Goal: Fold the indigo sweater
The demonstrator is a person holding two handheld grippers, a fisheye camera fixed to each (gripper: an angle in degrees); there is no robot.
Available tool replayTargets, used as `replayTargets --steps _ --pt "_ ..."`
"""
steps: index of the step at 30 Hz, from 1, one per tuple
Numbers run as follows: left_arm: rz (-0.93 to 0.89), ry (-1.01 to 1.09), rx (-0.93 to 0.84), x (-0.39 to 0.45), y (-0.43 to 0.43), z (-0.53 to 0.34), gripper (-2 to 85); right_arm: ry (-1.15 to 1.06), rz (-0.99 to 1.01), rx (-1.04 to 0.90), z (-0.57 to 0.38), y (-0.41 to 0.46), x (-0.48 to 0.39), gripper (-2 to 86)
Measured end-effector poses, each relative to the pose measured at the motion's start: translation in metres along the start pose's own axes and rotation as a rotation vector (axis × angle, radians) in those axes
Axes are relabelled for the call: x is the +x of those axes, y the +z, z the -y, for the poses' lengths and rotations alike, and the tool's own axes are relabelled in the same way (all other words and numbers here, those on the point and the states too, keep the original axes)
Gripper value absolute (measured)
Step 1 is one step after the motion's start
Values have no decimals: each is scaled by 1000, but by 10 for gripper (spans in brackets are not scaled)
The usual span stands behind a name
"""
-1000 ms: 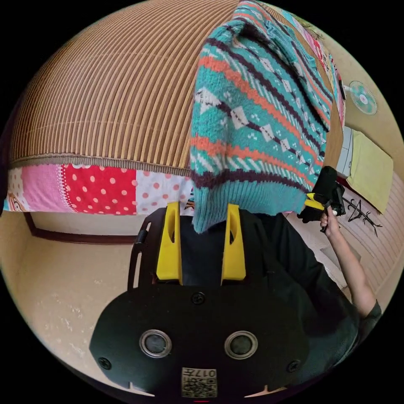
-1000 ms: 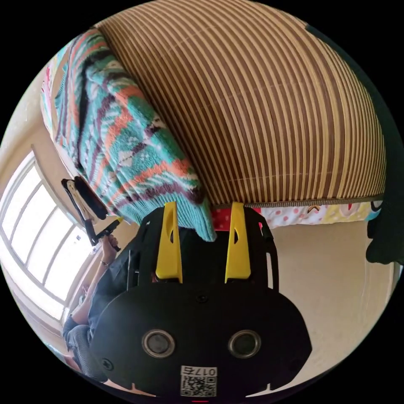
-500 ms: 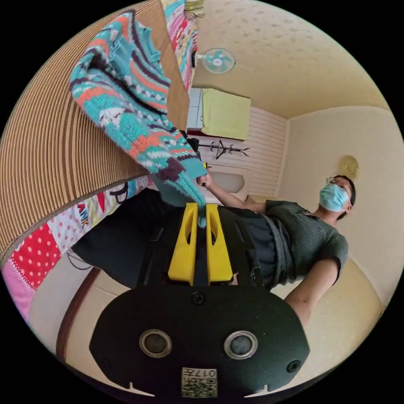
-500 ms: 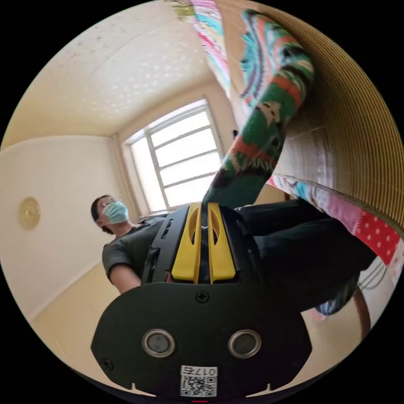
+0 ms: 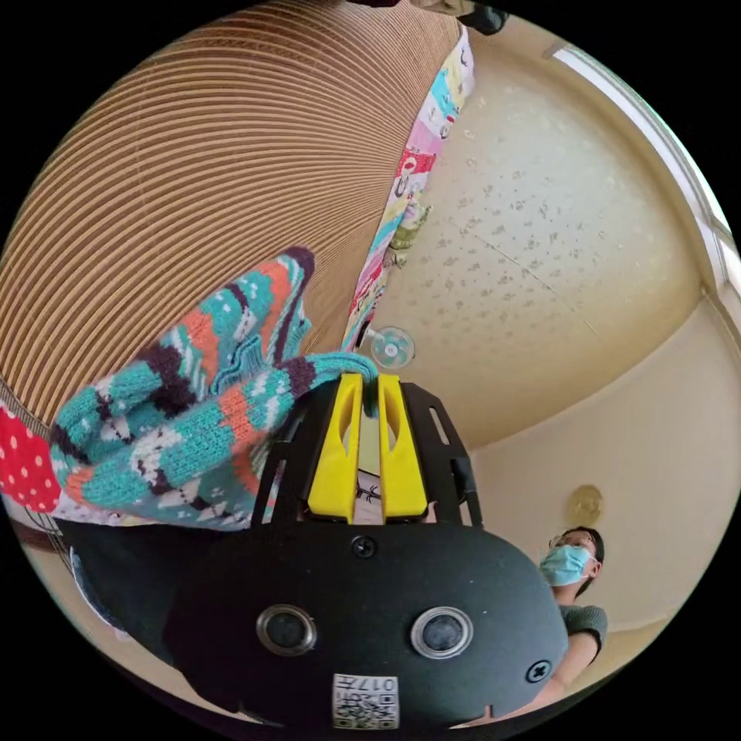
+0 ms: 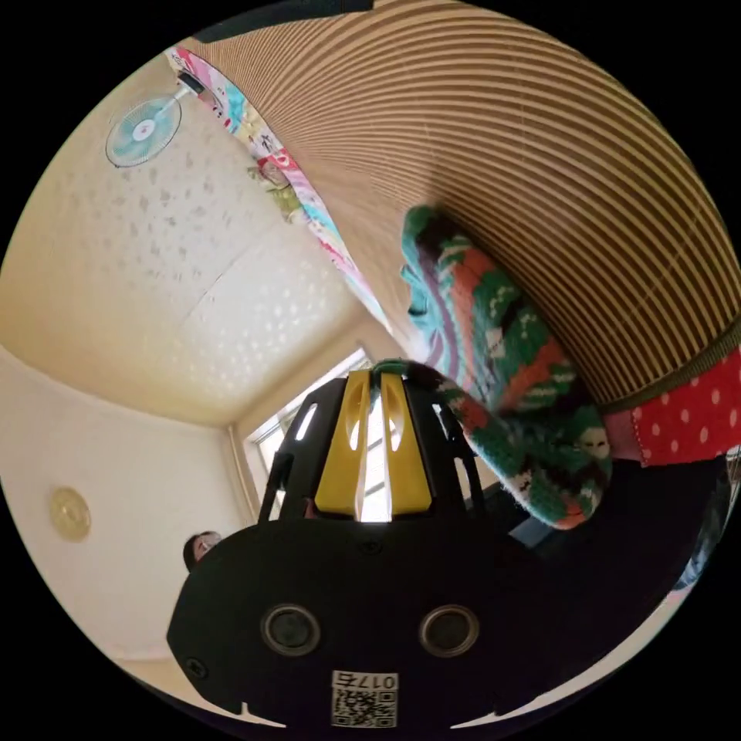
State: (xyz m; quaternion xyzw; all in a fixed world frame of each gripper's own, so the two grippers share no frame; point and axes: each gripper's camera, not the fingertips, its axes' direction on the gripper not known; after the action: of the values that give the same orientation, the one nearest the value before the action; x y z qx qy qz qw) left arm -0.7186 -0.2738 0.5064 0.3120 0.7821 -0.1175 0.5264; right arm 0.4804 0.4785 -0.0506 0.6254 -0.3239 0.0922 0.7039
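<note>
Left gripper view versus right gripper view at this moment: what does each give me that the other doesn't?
Left gripper view: the left gripper shut on the sweater hem, plus the person's shoulder. Right gripper view: the right gripper shut on another part of the hem, window panes behind it. Both: sweater, woven mat, fan, quilt edge.

Cream speckled ceiling [image 5: 540, 255], plain cream walls [image 5: 633, 455]. Striped bamboo mat [image 5: 201, 177] covers the bed, patchwork quilt edge [image 5: 409, 185] with a red polka-dot patch [image 6: 687, 417] showing under it. Teal fan [image 6: 143, 131] mounted up on the wall, also visible small in the left gripper view. Round gold wall ornament [image 6: 69, 513]. Bright window [image 6: 374, 471] behind the jaws, daylight coming in.
</note>
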Motion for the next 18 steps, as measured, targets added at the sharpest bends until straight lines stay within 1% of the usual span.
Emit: replayTargets --steps 3,5,6,7,8,9,10,11,12,13,15,17,18 --pt "75 36 -60 25 47 33 42 -91 -124 78 22 32 -36 25" --pt "152 78 -68 45 65 51 46 -127 -201 172 32 55 -59 28" --pt "245 114 -59 57 70 60 57 -118 -220 195 34 59 -61 29" --pt "374 165 -68 68 75 69 70 -100 -283 240 36 69 -64 31" --pt "453 193 -70 73 76 72 78 -101 -364 270 36 77 -68 35" --pt "635 238 -62 81 75 75 94 -113 -407 280 35 81 -70 38" --pt "810 270 -44 86 73 75 107 -149 -496 304 30 90 -76 32" --pt "883 285 -37 86 71 74 116 -187 -584 334 21 101 -82 27" --pt "983 311 -44 82 68 73 134 -208 -623 339 16 108 -84 25" --pt "1030 311 -86 71 65 74 155 -254 -699 302 10 124 -83 20" --pt "1043 270 -177 45 60 76 185 -313 -814 153 1 160 -72 13" --pt "970 242 -231 20 53 74 202 -352 -957 -100 -15 215 -42 9" --pt "888 239 -247 9 49 72 202 -363 -985 -147 -20 228 -35 8"
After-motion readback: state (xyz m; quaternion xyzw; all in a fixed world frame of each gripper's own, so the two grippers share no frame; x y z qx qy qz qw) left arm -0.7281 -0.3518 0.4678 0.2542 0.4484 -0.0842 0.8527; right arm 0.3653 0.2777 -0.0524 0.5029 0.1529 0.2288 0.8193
